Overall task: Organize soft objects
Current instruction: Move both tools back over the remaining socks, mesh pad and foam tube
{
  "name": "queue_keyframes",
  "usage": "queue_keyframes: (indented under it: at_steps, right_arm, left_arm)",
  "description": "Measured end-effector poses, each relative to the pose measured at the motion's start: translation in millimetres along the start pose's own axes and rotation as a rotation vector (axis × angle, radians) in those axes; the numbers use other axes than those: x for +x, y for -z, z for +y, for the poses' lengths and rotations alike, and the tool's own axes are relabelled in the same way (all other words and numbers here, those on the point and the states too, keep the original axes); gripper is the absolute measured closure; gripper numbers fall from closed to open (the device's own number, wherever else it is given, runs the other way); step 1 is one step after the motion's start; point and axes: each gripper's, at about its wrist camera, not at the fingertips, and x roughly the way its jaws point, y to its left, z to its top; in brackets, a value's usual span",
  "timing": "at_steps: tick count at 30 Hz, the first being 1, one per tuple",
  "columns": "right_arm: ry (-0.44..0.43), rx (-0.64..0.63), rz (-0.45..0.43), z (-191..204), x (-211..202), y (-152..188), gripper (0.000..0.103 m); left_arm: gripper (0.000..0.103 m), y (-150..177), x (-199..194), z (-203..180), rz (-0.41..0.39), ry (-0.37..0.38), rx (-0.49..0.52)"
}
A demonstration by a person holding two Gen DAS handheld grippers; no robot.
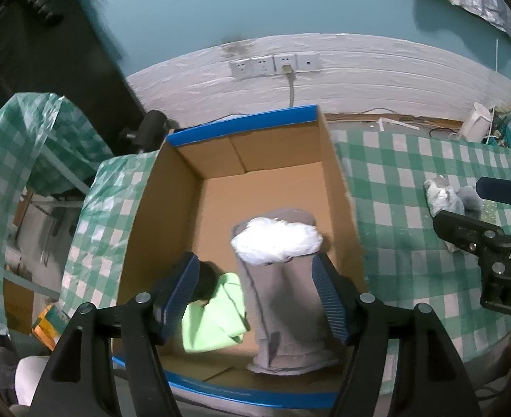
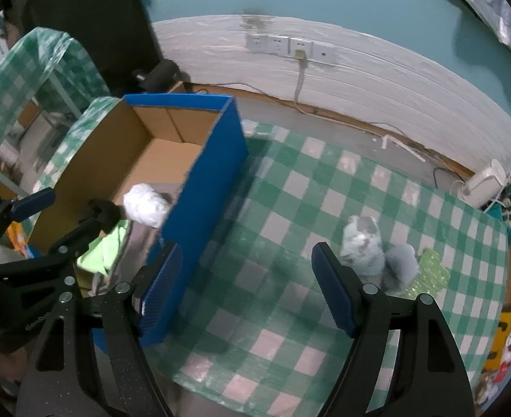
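Observation:
An open cardboard box [image 1: 241, 125] with blue outer walls [image 2: 206, 173] stands on the checked tablecloth. Inside it stands a grey stuffed sock [image 1: 283, 312] topped with white plastic filling [image 1: 276, 239], beside a light green cloth [image 1: 217, 316] and a small dark object [image 1: 208, 278]. My left gripper [image 1: 255, 260] is over the box, open; the sock lies between its fingers, close to the right pad and well clear of the left one. My right gripper [image 2: 247, 248] hangs open over bare tablecloth right of the box. Just off its right finger lies another grey stuffed sock [image 2: 361, 246].
The green-and-white checked table [image 2: 290, 187] ends at a wall with sockets [image 2: 290, 47] and a hanging cable. A white appliance [image 2: 484, 184] and wires sit at the far right corner. A glittery green item [image 2: 432, 271] lies behind the sock. An orange packet [image 1: 47, 323] lies below the table's left edge.

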Motion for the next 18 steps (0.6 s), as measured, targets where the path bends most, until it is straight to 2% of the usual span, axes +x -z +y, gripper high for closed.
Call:
queue_keyframes:
  at_steps: [4,6,18]
  right_arm:
    - [0.012,0.030,-0.007,-16,-5,6,0.025]
    - [0.019,0.044,-0.009,-23,-7,9,0.025]
    - [0.070,0.126,-0.002,-73,-14,32,0.025]
  left_arm:
    - [0.032,-2,-2,-13,-0.004,0.005,0.019]
    - [0.027,-4,-4,-19,-0.006,0.010,0.028]
    - [0.024,-13,-4,-55,0.003,0.048,0.066]
